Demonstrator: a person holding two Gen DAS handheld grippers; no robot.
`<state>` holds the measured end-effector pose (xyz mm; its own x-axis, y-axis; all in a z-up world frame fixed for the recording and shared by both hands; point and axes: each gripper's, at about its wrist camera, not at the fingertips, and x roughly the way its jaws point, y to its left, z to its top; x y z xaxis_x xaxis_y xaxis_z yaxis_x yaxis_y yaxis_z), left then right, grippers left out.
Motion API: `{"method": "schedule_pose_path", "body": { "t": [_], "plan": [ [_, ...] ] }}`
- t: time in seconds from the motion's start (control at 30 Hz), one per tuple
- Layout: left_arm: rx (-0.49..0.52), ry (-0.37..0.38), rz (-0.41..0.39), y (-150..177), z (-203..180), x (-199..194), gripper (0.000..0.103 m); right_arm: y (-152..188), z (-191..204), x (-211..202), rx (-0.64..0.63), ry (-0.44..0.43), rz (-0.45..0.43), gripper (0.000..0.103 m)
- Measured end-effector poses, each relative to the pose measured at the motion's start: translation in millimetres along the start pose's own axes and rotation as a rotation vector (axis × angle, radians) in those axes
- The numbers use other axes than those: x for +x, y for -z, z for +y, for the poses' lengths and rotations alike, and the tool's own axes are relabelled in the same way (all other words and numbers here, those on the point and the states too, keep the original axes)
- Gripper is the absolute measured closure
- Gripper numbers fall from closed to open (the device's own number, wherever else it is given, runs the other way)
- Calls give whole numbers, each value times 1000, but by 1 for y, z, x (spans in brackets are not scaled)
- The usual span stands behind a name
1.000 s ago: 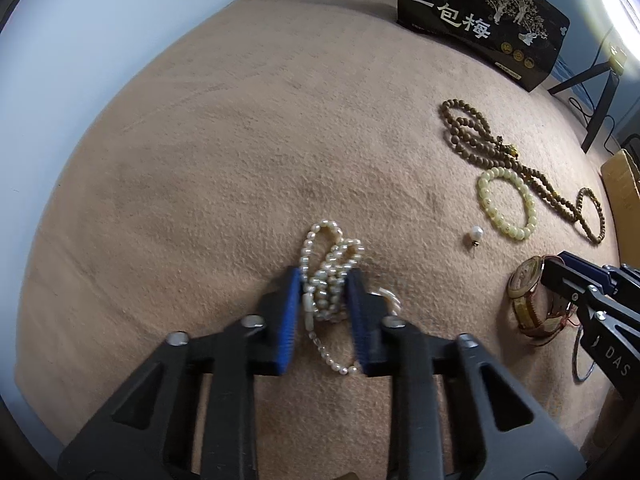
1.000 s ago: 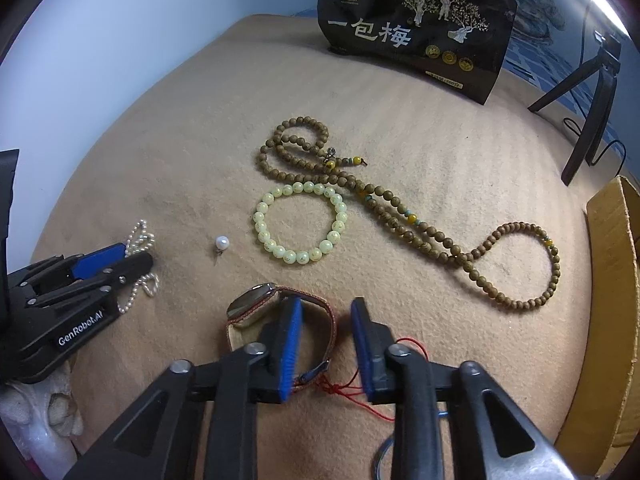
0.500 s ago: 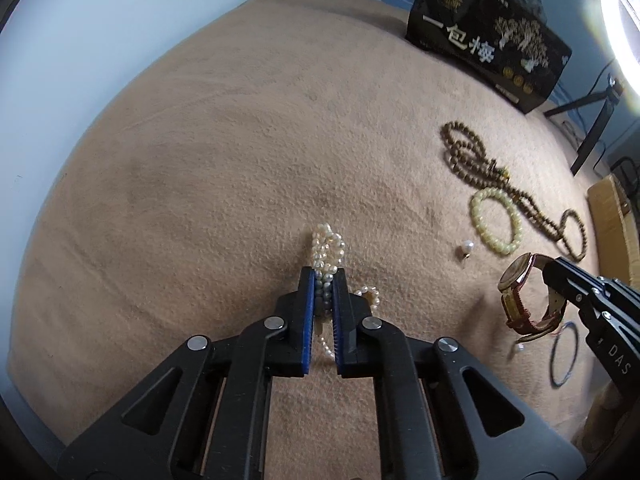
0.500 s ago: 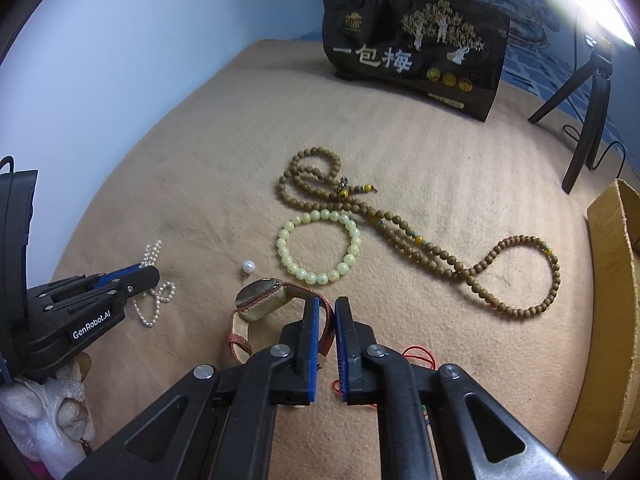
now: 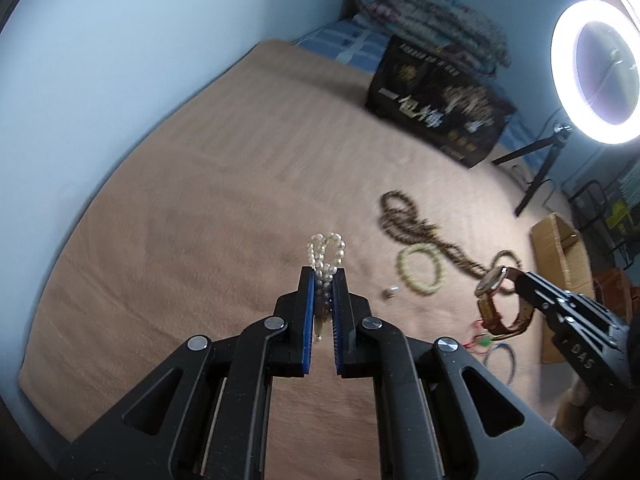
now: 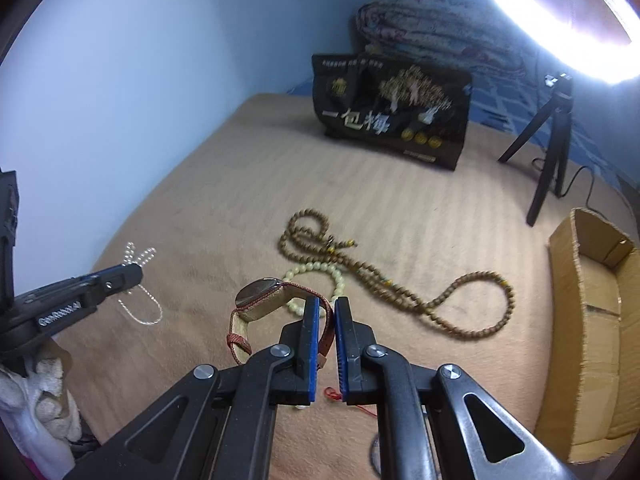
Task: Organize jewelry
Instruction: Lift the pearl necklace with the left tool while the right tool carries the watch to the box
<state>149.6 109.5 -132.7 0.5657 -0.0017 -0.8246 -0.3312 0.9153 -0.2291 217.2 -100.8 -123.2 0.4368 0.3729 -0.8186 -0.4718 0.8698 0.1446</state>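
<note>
The left tool (image 5: 322, 276) is clamped on a pearl necklace (image 5: 326, 254), whose loops stick out past the blue pads while a strand hangs below, clear of the tan blanket (image 5: 200, 220). The right tool (image 6: 327, 306) is clamped on the strap of a wristwatch (image 6: 260, 300), lifted off the blanket with its face tilted up to the left. Just beyond on the blanket lie a pale bead bracelet (image 6: 320, 276) and a single loose pearl (image 5: 390, 291), then a long brown bead necklace (image 6: 400, 288). A cardboard box (image 6: 592, 320) stands to the right. Farther back are a black printed bag (image 6: 392, 120), a tripod (image 6: 548, 160) and a ring light (image 5: 600, 76).
</note>
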Motion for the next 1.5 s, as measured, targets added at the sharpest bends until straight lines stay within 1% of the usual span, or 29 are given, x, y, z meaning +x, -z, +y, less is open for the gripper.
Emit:
{"method": "schedule_pose_path", "body": {
  "t": [0.23, 0.4, 0.63, 0.83, 1.03, 1.27, 1.5],
  "plan": [
    [53, 83, -37, -2, -34, -27, 97, 1, -20, -31, 39, 17, -49, 98],
    [113, 154, -48, 1, -72, -43, 97, 1, -40, -52, 70, 45, -82, 98],
    [198, 251, -57, 6, -128, -60, 98, 9, -83, -84, 137, 107, -127, 98],
    [275, 317, -52, 15, -179, -64, 98, 17, -126, -105, 207, 169, -159, 98],
    [329, 371, -37, 26, -222, -64, 98, 25, -173, -126, 290, 243, -186, 98],
    [365, 438, -35, 29, -262, -68, 98, 37, -216, -142, 368, 298, -198, 98],
    [383, 517, -34, 27, -298, -74, 98, 47, -246, -143, 425, 331, -184, 98]
  ]
}}
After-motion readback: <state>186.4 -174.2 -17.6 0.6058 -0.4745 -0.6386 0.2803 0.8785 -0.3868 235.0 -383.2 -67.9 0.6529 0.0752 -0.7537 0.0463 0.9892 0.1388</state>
